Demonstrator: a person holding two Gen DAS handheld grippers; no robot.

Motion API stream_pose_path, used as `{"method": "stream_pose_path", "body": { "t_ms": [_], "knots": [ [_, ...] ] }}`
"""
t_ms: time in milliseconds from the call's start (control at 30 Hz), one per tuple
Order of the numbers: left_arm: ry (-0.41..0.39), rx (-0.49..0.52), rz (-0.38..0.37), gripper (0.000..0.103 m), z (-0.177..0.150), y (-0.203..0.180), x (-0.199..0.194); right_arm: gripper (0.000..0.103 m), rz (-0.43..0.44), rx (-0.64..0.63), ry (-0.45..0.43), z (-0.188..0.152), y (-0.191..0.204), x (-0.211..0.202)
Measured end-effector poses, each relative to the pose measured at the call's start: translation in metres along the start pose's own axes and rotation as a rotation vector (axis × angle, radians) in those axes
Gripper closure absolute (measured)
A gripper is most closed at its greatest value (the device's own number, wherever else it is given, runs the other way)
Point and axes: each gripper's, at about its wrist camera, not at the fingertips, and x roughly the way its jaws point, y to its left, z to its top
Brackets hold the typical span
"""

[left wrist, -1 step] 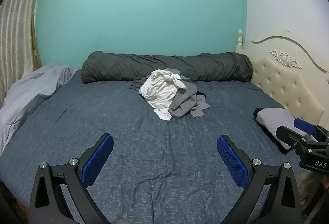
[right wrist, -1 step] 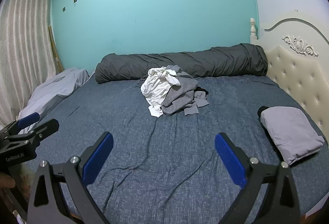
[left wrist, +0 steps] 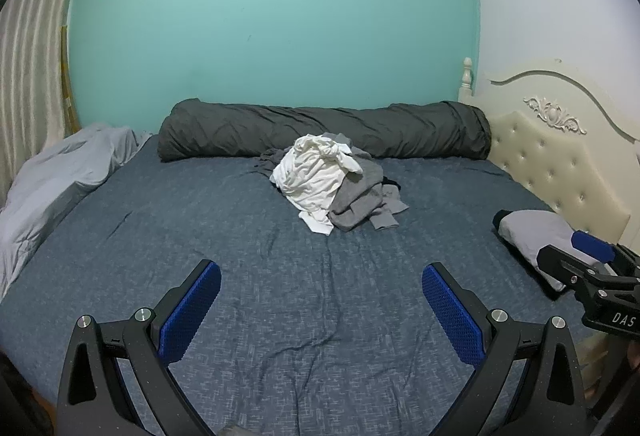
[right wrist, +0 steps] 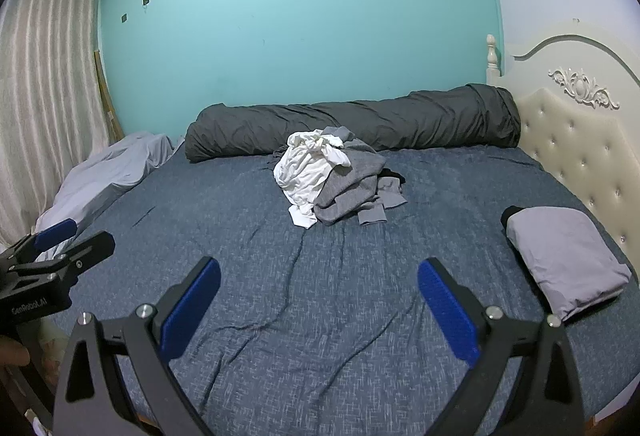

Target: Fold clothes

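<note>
A heap of crumpled clothes lies mid-bed, far from both grippers: a white garment (left wrist: pixel 312 176) (right wrist: pixel 304 172) on top and grey garments (left wrist: pixel 360 196) (right wrist: pixel 348 188) under and beside it. A folded grey garment (left wrist: pixel 532 232) (right wrist: pixel 560 256) rests at the bed's right side near the headboard. My left gripper (left wrist: pixel 320 272) hovers open over bare blue sheet with nothing between its fingers. My right gripper (right wrist: pixel 319 266) is likewise open and holds nothing. Each gripper shows at the edge of the other's view: the right gripper (left wrist: pixel 592 264) and the left gripper (right wrist: pixel 56 240).
A dark grey rolled duvet (left wrist: pixel 320 128) lies along the far side against the teal wall. Light grey bedding (left wrist: pixel 60 176) is bunched at the left edge by a striped curtain (left wrist: pixel 28 56). A cream tufted headboard (left wrist: pixel 560 156) bounds the right. The blue bed sheet (left wrist: pixel 240 236) is wrinkled.
</note>
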Motion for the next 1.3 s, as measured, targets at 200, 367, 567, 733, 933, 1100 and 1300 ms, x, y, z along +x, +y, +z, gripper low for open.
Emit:
{"method": "stream_pose_path", "body": {
  "t_ms": [200, 367, 567, 733, 933, 1100, 1300],
  "knots": [
    [0.006, -0.004, -0.015, 0.0, 0.0, -0.001, 0.006, 0.003, 0.003, 0.0, 0.002, 0.0, -0.001, 0.001],
    [0.004, -0.005, -0.027, 0.0, -0.006, 0.008, 0.014, 0.003, 0.006, -0.001, 0.004, 0.0, -0.002, 0.0],
    [0.002, -0.009, -0.03, 0.0, -0.005, 0.015, 0.012, 0.003, 0.001, -0.002, 0.002, 0.001, -0.004, -0.001],
    [0.002, -0.006, -0.034, 0.0, -0.003, 0.019, 0.012, 0.003, 0.002, -0.006, 0.002, 0.001, -0.002, -0.001],
    [0.001, -0.003, -0.032, 0.0, -0.002, 0.015, 0.009, 0.003, 0.001, -0.008, -0.001, 0.003, -0.002, -0.003],
    [0.0, 0.0, -0.031, 0.0, -0.001, 0.012, 0.007, 0.003, 0.001, -0.011, -0.003, 0.003, -0.002, -0.003],
    [-0.002, 0.002, -0.031, 0.0, -0.001, 0.009, 0.005, 0.003, 0.002, -0.014, -0.005, 0.003, -0.002, -0.004]
  ]
}}
